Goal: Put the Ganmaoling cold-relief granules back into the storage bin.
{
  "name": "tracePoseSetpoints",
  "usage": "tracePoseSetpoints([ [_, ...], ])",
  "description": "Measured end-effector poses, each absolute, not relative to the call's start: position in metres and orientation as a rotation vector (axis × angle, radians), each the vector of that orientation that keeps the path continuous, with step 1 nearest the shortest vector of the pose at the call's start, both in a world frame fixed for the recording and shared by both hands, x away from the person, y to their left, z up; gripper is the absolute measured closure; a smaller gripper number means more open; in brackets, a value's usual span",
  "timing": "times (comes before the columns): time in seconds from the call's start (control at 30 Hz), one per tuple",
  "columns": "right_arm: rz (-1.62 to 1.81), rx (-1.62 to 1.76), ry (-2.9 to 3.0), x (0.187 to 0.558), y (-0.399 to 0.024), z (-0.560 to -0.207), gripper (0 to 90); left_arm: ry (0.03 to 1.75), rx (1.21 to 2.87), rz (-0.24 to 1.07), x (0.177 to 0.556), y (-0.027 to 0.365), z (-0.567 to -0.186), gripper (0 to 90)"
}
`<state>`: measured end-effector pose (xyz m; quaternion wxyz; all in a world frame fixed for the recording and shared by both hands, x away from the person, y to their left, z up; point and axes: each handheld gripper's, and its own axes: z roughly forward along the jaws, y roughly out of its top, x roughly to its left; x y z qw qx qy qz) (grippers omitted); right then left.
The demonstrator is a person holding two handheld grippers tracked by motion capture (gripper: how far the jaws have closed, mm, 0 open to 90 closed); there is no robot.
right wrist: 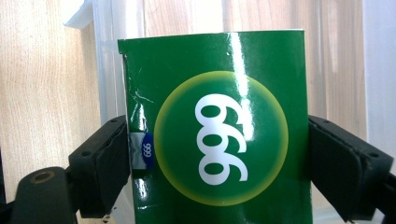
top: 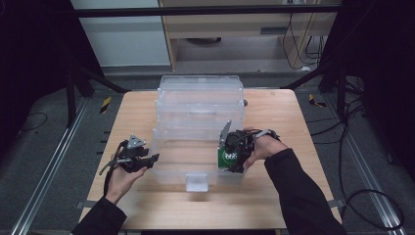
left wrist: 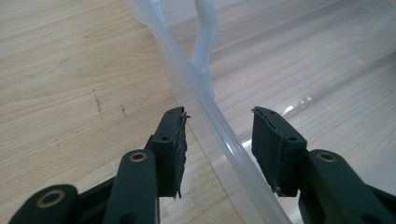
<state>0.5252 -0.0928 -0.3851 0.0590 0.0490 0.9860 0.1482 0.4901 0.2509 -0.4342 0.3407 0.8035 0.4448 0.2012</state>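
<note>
On the wooden worktop (top: pixel 147 205) we see a clear plastic bin (top: pixel 200 105) standing at the middle, its interior showing bare wood through the transparent base; we make out nothing lying on its floor. A small clear latch tab (top: pixel 196 181) projects from the near wall of the bin.

At the near right of the bin, the right tongs (top: pixel 231 159) are clenched on a green box (top: pixel 227 157) printed with a yellow-ringed disc and white numerals. In the right gripper view the two pads (right wrist: pixel 114 161) press against opposite side faces of the green box (right wrist: pixel 219 130), with the bin wall and the worktop behind it. From the high view we place the box at the bin's near right corner, held upright; whether it is inside the wall or just above the rim we cannot tell.

At the near left, the left tongs (top: pixel 152 159) stand released. In the left gripper view the jaws straddle the bin's left rim (left wrist: pixel 219 126), one pad (left wrist: pixel 173 149) outside it and one inside, neither touching.
</note>
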Motion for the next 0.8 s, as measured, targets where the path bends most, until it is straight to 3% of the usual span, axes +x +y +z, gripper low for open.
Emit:
tracePoseSetpoints([
  [0.27,0.435,0.176,2.991,0.525,-0.094,-0.384,14.3,1.157,2.092,0.525,0.49,0.251,-0.434,54.2],
  [0.8,0.543,0.372,2.912,0.518,-0.112,-0.362,22.7,1.143,2.069,0.536,0.489,0.254,-0.431,53.0],
])
